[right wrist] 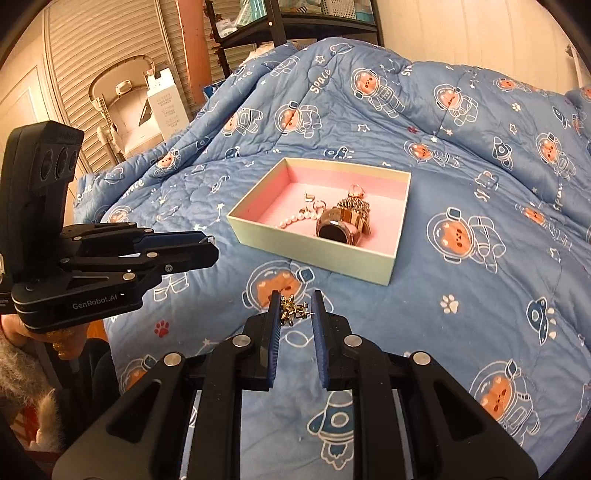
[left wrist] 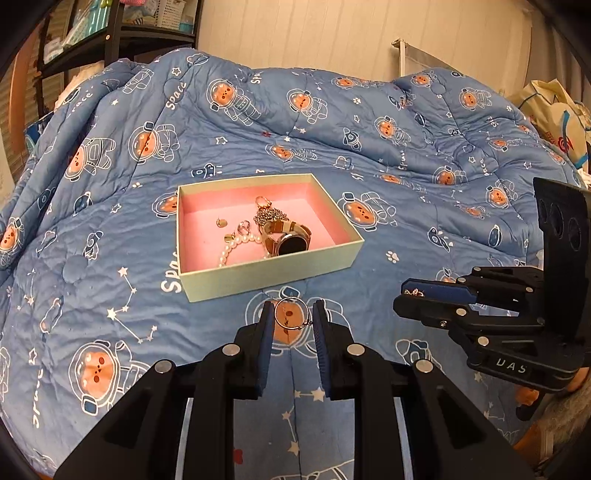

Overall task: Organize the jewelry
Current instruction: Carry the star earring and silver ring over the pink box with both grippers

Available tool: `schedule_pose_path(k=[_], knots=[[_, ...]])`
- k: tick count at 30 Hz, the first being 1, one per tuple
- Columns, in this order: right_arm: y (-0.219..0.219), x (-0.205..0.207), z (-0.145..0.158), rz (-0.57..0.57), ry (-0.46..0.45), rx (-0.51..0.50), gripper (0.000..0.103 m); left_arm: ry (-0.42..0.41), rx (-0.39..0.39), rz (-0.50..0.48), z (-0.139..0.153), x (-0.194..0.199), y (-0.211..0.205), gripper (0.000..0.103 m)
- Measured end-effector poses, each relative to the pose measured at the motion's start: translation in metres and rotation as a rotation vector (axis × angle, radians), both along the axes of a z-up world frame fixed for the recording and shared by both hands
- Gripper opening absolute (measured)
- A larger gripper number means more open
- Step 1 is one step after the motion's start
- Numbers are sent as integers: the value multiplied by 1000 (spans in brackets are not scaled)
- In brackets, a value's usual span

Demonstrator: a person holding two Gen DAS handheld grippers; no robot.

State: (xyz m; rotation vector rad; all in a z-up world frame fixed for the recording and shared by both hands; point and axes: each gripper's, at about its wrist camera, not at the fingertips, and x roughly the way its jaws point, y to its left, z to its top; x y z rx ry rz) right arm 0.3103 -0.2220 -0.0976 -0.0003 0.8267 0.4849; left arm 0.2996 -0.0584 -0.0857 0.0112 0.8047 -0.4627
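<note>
A pale green box with a pink inside lies on the blue quilt; it also shows in the right wrist view. It holds a watch, a pearl bracelet, a beaded charm and small earrings. My left gripper is shut on a thin hoop earring, held above the quilt just in front of the box. My right gripper is shut on a gold flower earring, right of the left gripper and short of the box. The right gripper also shows in the left wrist view.
The blue space-print quilt covers the whole bed in soft folds. A black shelf stands at the back left. A folded chair and a white carton stand by the shutter wall. Bags lie at the far right.
</note>
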Motion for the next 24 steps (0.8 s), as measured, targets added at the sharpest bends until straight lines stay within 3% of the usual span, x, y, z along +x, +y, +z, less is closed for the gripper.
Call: schedule_pose_path(k=[9,15,24], knots=[[12,34,23,36,-48,-17,17,-5,8,10,11,35,4,21],[20,59,24,38,-54,-38,17,5,28,15,9,57,3,21],[16,122,7,-14,73,14,17,78,14,35,-1,101,7,21]])
